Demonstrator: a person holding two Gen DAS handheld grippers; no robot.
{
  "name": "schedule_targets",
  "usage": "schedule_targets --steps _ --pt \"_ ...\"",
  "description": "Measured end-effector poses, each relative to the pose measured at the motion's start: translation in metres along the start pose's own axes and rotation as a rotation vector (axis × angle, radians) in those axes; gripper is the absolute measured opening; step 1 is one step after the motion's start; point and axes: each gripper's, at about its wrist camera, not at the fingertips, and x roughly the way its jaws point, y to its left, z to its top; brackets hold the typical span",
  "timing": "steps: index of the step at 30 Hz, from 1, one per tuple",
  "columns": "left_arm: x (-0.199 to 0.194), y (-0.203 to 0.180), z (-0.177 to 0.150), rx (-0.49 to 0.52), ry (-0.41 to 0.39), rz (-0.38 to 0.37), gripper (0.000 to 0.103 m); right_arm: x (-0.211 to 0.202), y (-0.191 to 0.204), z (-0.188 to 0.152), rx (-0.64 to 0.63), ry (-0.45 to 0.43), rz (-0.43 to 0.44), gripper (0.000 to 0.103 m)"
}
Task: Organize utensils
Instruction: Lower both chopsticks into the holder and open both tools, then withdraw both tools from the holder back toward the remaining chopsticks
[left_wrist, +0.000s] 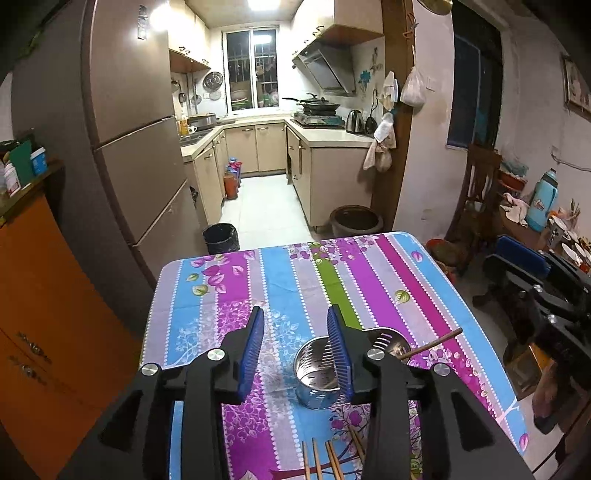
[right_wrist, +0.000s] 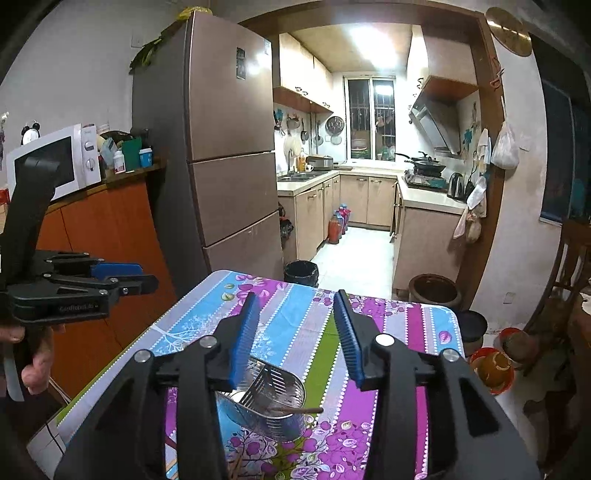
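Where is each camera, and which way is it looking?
Left wrist: sits on the left gripper, above the table's near end, looking across it to the kitchen; its open fingers show, with the right gripper off to the side.
Right wrist: sits on the right gripper, looking the same way; its open fingers show, plus the left gripper and the hand holding it.
Shared: the holder with one chopstick in it, table, fridge, kitchen.

A perforated steel two-compartment utensil holder (left_wrist: 334, 373) stands on the striped floral tablecloth-covered table (left_wrist: 288, 280), toward its near end. One brown wooden chopstick (left_wrist: 432, 345) rests in the holder's right compartment, tip projecting right. Several loose wooden chopsticks (left_wrist: 325, 459) lie on the table nearer than the holder.
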Motion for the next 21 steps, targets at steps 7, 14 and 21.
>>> schedule_targets --steps 7,14,21 --pt "-0.039 0.021 -0.019 -0.031 -0.059 0.011 0.047 -0.041 0.003 -0.001 -0.006 -0.041 -0.001 0.055" --pt "-0.097 0.038 -0.077 -0.028 -0.177 0.02 0.064 -0.113 0.019 -0.022 -0.043 -0.109 0.033 0.068" --pt "-0.146 0.022 -0.199 0.046 -0.333 0.031 0.076 -0.178 0.037 -0.097 -0.05 -0.184 0.09 0.071"
